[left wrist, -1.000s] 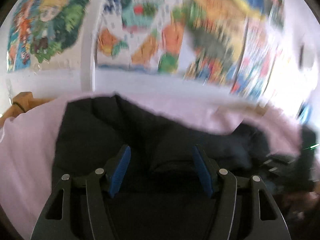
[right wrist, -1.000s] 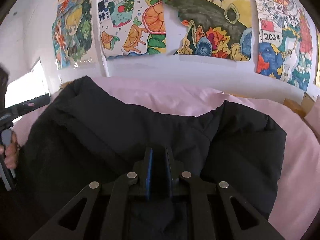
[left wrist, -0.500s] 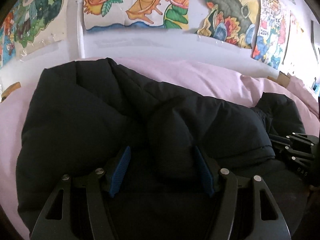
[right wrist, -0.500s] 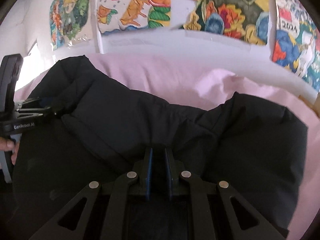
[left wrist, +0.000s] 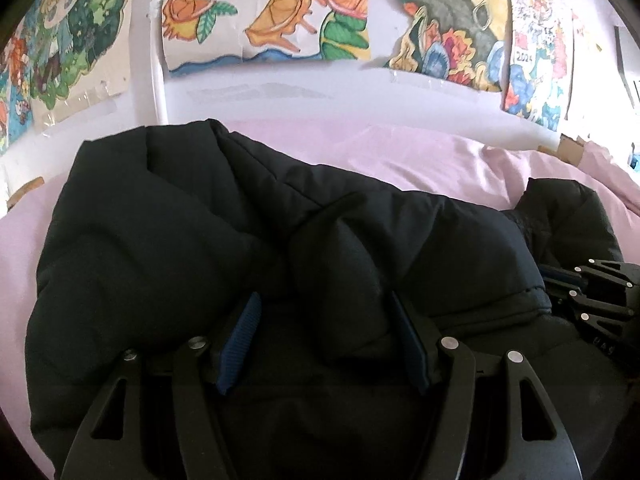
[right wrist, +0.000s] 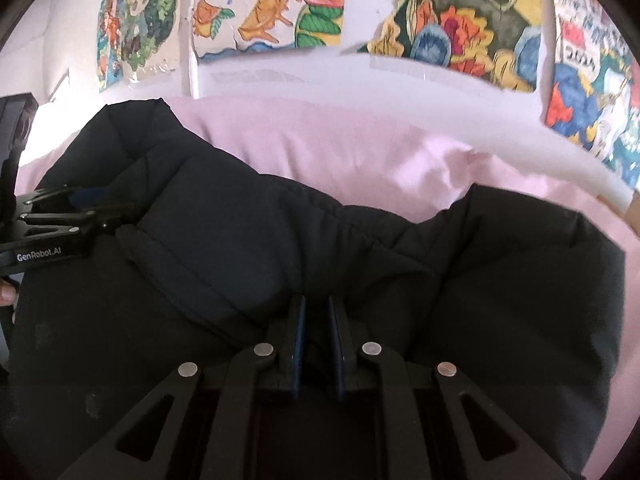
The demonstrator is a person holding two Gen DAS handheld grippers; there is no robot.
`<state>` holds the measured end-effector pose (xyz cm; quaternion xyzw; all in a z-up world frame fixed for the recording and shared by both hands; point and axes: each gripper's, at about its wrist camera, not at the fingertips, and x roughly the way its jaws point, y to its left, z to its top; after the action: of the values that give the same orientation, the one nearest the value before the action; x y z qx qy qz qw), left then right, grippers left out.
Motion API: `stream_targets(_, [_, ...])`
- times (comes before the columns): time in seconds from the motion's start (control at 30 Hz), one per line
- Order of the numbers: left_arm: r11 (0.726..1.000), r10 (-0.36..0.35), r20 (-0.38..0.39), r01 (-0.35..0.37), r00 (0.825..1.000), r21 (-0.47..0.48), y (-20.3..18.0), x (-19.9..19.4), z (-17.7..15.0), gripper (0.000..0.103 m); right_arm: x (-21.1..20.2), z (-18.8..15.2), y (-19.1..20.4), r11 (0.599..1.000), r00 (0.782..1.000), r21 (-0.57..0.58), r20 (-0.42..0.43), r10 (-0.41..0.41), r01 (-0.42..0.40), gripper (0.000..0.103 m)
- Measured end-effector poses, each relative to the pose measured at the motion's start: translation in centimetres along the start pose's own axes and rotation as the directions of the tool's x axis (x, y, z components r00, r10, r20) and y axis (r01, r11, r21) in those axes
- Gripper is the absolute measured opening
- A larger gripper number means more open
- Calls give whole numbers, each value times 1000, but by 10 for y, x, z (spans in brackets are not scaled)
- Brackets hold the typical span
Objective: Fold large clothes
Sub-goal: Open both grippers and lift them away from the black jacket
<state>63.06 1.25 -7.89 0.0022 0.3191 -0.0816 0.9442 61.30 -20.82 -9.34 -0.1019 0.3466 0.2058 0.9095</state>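
Observation:
A black padded jacket (left wrist: 168, 248) lies bunched on a pink bed sheet (left wrist: 420, 160). My left gripper (left wrist: 326, 308) is open, its blue pads on either side of a puffy fold of the jacket, low over it. My right gripper (right wrist: 316, 312) is shut on a fold of the jacket (right wrist: 248, 240), with fabric pinched between its pads. The right gripper also shows at the right edge of the left wrist view (left wrist: 592, 292). The left gripper shows at the left edge of the right wrist view (right wrist: 60, 220).
A white wall with several colourful drawings (left wrist: 264, 12) runs behind the bed. The pink sheet (right wrist: 360, 152) lies between the jacket and the wall. A cardboard-coloured edge (left wrist: 568, 148) shows at the far right.
The left gripper has swung down and steadied over the jacket, still open. The right gripper has stayed shut on the fabric and has drawn the jacket lower in its view.

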Motion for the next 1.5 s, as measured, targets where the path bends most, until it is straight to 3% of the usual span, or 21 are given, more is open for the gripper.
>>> stream_targets(0.17, [999,39,2,-39,999,1,-5,-20,4,76,-24,5,5,1000,999,-9,38,-19,19,22])
stream_targets(0.27, [998,61,6,-61,998,1,-9,-35,7,82,-39,9,4,1000,999,0,51,-13,13,44])
stream_targets(0.3, [998,59,8,-59,998,-2,-10,-40,8,83,-43,10,5,1000,998,0,53,-17,17,60])
stream_targets(0.37, [998,61,10,-61,998,-4,-14,-50,10,84,-56,11,5,1000,997,9,73,-19,19,75])
stream_targets(0.57, [998,55,41,-56,998,20,-32,-89,6,86,-87,13,16,1000,996,-8,85,-25,26,81])
stream_targets(0.77, [1000,25,100,-26,995,13,-46,-137,-6,101,-135,9,25,997,991,2,114,-73,73,93])
stream_targets(1.1, [998,-59,83,57,995,32,-56,-243,-3,101,-250,2,46,990,984,70,126,-129,121,103])
stream_targets(1.37, [990,-105,82,96,991,104,-74,-343,-21,101,-350,-16,88,992,998,124,56,5,-12,103])
stream_targets(1.5, [987,-123,90,113,988,113,-85,-389,-36,101,-391,-36,107,991,999,136,30,12,-16,103])
